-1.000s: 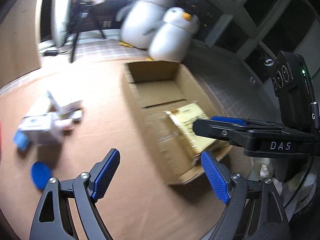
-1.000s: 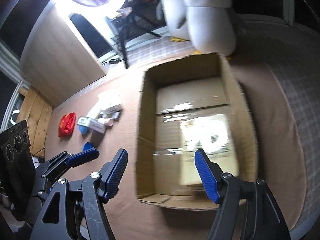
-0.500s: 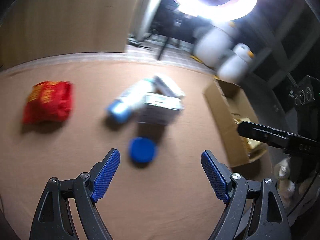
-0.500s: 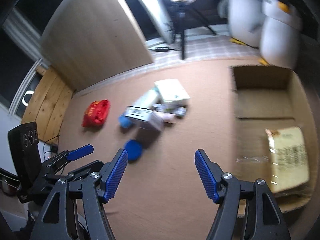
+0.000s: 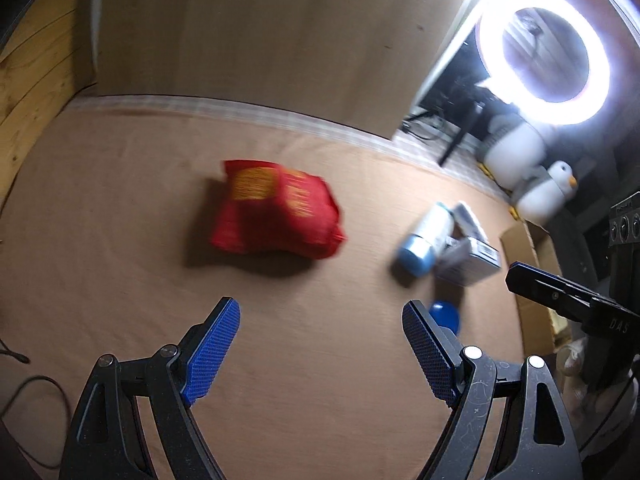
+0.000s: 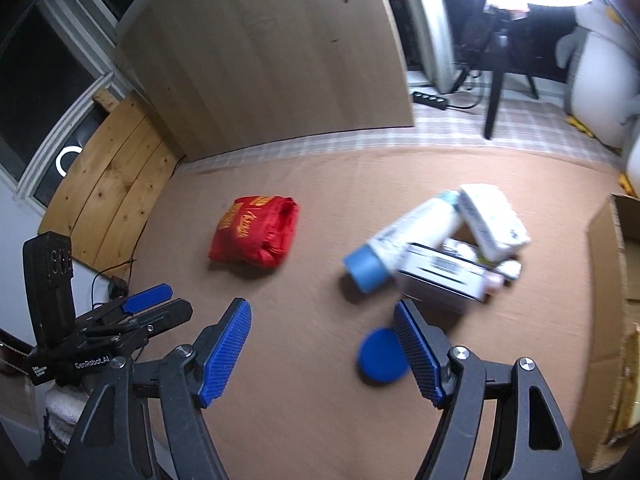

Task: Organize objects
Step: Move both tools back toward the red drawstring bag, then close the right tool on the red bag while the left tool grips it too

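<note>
A red snack bag [image 5: 276,212] [image 6: 256,232] lies on the brown surface ahead of my left gripper [image 5: 320,344], which is open and empty. A white bottle with a blue cap [image 5: 424,240] [image 6: 400,240] leans on a pile of white boxes [image 5: 472,256] [image 6: 452,276]. A blue round lid [image 5: 445,316] [image 6: 382,356] lies flat beside my right gripper [image 6: 322,346], which is open and empty. The cardboard box [image 5: 532,264] [image 6: 608,292] stands at the right edge.
A wooden panel [image 6: 276,52] stands at the back. A ring light [image 5: 544,52] on a tripod [image 6: 496,92] and plush penguins [image 5: 532,176] [image 6: 600,80] are at the back right. Wooden boards [image 6: 108,176] lean at the left. A cable [image 5: 24,396] lies lower left.
Both grippers swung left, away from the cardboard box. The red bag and the pile of boxes have come toward the middle of both views. Both stay open.
</note>
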### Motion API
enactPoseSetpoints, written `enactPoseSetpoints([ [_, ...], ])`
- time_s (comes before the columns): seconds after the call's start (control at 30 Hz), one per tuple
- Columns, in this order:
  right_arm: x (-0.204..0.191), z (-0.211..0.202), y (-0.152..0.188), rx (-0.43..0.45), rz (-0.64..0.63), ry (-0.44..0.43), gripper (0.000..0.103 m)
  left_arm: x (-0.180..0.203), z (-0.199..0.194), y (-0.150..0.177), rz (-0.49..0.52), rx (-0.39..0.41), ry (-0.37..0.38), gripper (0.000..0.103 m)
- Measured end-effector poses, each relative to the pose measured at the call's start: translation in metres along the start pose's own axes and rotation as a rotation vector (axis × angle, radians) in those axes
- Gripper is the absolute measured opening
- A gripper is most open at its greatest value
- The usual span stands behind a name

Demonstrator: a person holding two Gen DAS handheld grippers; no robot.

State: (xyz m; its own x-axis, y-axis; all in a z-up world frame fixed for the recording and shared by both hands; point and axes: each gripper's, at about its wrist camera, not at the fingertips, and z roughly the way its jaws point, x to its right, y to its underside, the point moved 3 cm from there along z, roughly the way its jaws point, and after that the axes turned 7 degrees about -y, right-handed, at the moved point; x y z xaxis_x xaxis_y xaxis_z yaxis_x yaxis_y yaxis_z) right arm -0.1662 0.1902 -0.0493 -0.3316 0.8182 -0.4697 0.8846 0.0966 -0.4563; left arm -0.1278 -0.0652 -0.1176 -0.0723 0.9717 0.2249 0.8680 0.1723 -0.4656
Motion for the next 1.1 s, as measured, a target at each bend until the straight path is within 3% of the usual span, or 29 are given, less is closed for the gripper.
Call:
enactPoseSetpoints([
  [0.27,-0.019,0.040,-0.016,0.046,0.018,0.034,0.071,-0.041,0.015,-0.017,-0.020,0.009,-0.028,0.086],
  [0.43,-0.027,0.064,-0.029,0.028,0.015,0.051,0.072,-0.053,0.029,-0.036,-0.008,0.012,-0.021,0.086],
  [0.73,-0.033,0.110,-0.058,-0.063,0.063,0.035,0.072,-0.056,0.060,-0.065,0.044,-0.026,0.047,0.093],
  [1.1,-0.031,0.170,-0.074,-0.203,0.090,0.008,0.072,-0.043,0.098,-0.078,0.119,-0.102,0.113,0.094],
])
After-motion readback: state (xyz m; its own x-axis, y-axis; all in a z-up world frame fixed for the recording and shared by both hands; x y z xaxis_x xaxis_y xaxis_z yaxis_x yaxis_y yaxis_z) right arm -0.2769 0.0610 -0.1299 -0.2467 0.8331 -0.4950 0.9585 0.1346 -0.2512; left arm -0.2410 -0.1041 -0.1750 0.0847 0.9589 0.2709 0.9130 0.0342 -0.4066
